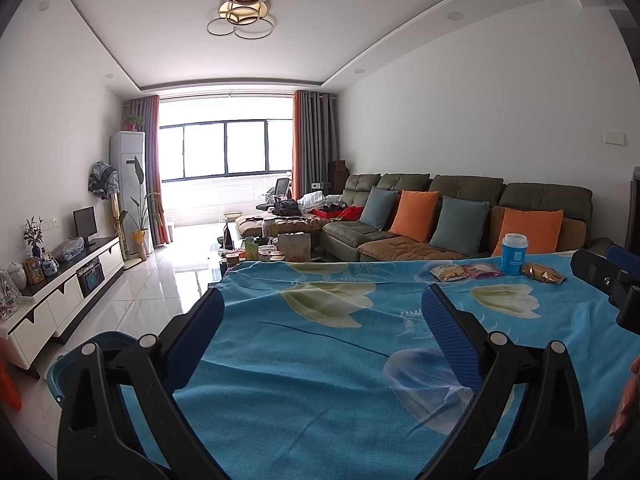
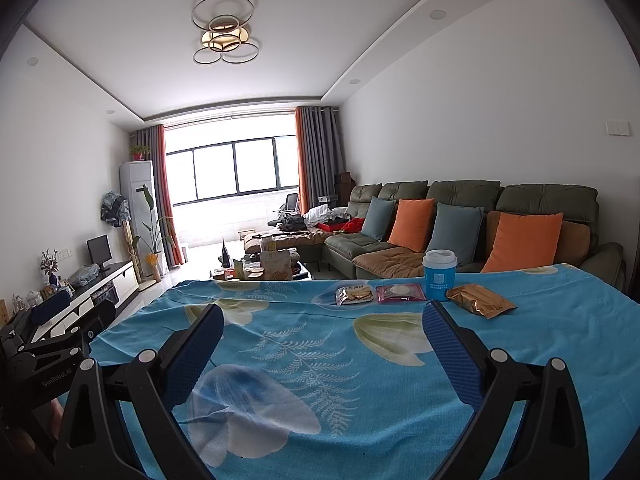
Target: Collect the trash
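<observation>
Along the far edge of the blue flowered tablecloth (image 2: 320, 360) lie a clear snack packet (image 2: 354, 294), a pink wrapper (image 2: 401, 293) and a crumpled gold-brown wrapper (image 2: 480, 300), with a blue paper cup (image 2: 439, 275) and its white lid standing behind them. The same packet (image 1: 449, 272), pink wrapper (image 1: 483, 270), cup (image 1: 515, 254) and gold wrapper (image 1: 543, 273) show far right in the left wrist view. My left gripper (image 1: 322, 320) is open over bare cloth, well left of the trash. My right gripper (image 2: 323, 326) is open too, just short of the wrappers. Nothing sits between either pair of fingers.
A blue bin (image 1: 86, 354) stands on the floor off the table's left edge. Beyond the table are a green sofa (image 2: 460, 216) with cushions, a cluttered coffee table (image 2: 264, 268) and a TV cabinet (image 1: 68, 284). A hand (image 1: 628, 396) shows at right.
</observation>
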Available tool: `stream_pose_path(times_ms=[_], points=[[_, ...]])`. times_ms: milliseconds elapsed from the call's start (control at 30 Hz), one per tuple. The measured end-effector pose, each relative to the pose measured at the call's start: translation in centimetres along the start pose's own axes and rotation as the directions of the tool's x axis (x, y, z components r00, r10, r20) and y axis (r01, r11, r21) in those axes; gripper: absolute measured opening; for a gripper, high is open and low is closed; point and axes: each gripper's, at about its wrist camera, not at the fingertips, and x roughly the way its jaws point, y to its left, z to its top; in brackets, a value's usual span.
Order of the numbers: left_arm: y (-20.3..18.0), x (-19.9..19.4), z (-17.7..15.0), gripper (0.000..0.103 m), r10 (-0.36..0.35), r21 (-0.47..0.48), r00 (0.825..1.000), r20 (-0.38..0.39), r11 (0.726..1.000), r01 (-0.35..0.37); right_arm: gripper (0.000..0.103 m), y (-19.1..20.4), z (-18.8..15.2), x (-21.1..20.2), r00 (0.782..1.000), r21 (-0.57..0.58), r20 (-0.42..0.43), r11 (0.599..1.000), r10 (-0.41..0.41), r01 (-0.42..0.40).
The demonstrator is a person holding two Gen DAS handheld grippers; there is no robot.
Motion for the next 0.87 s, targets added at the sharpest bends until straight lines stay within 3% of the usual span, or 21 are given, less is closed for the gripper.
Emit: stream_pose_path(times_ms=[400,667,767,867], points=[[-0.1,0.0,-0.5,0.097,-0.009,0.004,1.000,-0.012,1.000,0.009,0.096,-0.1,-0.1,0.0,1.000,0.006,-0.004,1.000,0.001,-0.001],[0.1,2.0,-0.8,0.097,-0.014,0.008,0.993,-0.120,1.000,0.015,0.096,-1.1,-0.6,0.6,1.000,0.016,-0.025,1.000,-0.012,0.013],[0.4,4.5,-0.9,0.097,-0.029,0.013,0.974,-0.223,0.999,0.033,0.096,-2.2,-0.6,1.2,0.998,0.028,-0.057,0.999,-0.025,0.027],[1.1,8.5,-1.2,0.097,-0.019,0.024,0.929,-0.369,0.999,0.030,0.096,-3.1,-0.6,2.0,0.993,0.017,-0.105,0.998,-0.052,0.054]])
